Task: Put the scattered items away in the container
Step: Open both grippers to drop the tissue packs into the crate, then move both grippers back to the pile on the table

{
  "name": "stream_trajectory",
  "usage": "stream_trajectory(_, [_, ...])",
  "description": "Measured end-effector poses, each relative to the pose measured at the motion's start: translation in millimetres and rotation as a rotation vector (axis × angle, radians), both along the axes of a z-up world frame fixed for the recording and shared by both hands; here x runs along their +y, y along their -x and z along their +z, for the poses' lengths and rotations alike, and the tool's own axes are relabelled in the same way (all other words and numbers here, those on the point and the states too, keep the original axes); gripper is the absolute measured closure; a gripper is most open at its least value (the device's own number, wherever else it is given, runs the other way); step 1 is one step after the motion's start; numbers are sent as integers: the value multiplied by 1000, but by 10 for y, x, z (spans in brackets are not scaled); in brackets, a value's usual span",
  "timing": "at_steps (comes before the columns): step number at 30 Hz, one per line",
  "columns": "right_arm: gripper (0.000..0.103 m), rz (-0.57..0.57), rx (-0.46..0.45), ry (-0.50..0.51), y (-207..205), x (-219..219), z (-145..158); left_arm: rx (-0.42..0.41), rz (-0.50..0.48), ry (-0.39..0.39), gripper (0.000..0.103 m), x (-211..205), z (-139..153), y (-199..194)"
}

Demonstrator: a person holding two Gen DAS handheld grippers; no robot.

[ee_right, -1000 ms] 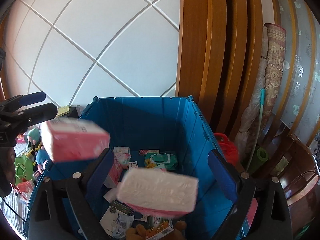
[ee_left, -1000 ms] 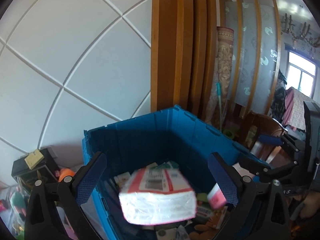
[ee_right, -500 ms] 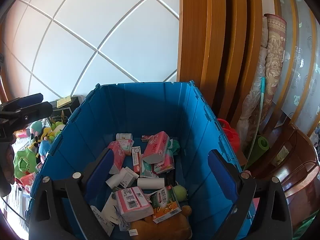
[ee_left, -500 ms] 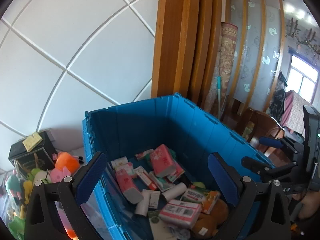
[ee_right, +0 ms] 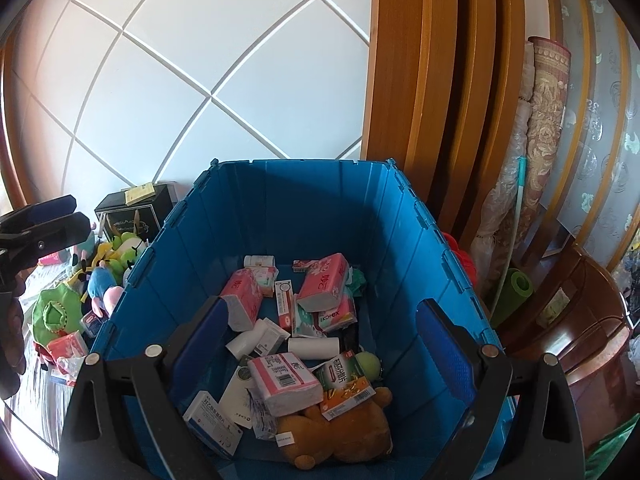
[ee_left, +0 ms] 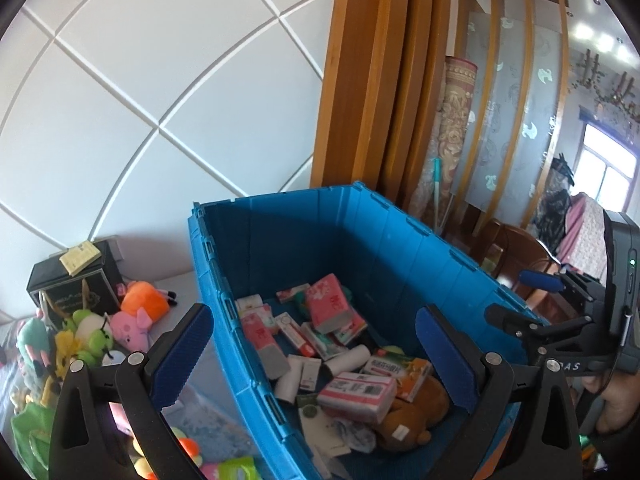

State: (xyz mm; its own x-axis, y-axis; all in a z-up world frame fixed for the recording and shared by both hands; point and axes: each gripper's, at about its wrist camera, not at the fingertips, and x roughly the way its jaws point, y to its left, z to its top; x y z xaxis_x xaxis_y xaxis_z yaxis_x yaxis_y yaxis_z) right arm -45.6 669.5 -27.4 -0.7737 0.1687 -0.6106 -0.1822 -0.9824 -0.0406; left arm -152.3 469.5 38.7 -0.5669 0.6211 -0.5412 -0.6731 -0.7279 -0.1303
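Hovering above the blue crate (ee_right: pixel 320 216), both tools spread wide and gripping nothing: the left tool (ee_left: pixel 316 352) poised over the crate's left wall, the right tool (ee_right: pixel 324 340) centred over the crate's inside.

Lying loose on the crate floor, a heap of small goods: a pink tissue pack with a barcode (ee_right: pixel 285 378) resting on a brown plush bear (ee_right: pixel 340 432) near the front, an orange-and-green box (ee_right: pixel 346 384) just beside it and touching the bear, a white paper roll (ee_right: pixel 314 347) behind them, a white-and-blue box (ee_right: pixel 214 426) at the front left. Farther back, a second pink tissue pack (ee_right: pixel 324 282) tilting on a Kotex pack (ee_right: pixel 338 314), a third pink pack (ee_right: pixel 242 298) leaning at the left, a red-and-white carton (ee_right: pixel 283 304) between them.

Sitting outside the crate on the left, scattered soft toys: a pink pig (ee_left: pixel 130 326), an orange plush (ee_left: pixel 142 300), a green frog-like plush (ee_left: pixel 90 326), with a black box (ee_left: pixel 72 284) behind them carrying a yellow note pad (ee_left: pixel 80 262). More pink packs (ee_right: pixel 68 346) lying outside, near the crate's left front corner.

Standing behind the crate, a white panelled wall (ee_right: pixel 200 80), wooden frames (ee_right: pixel 432 100) and a rolled carpet (ee_right: pixel 544 120).
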Motion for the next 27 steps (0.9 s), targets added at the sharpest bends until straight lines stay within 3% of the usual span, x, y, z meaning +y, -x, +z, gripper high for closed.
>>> stream_trajectory(10, [7, 74, 9, -24, 8, -721, 98, -27, 47, -23, 0, -756, -114, -116])
stream_trajectory(27, [7, 264, 19, -19, 225, -2469, 92, -125, 210, -31, 0, -2651, -675, 93])
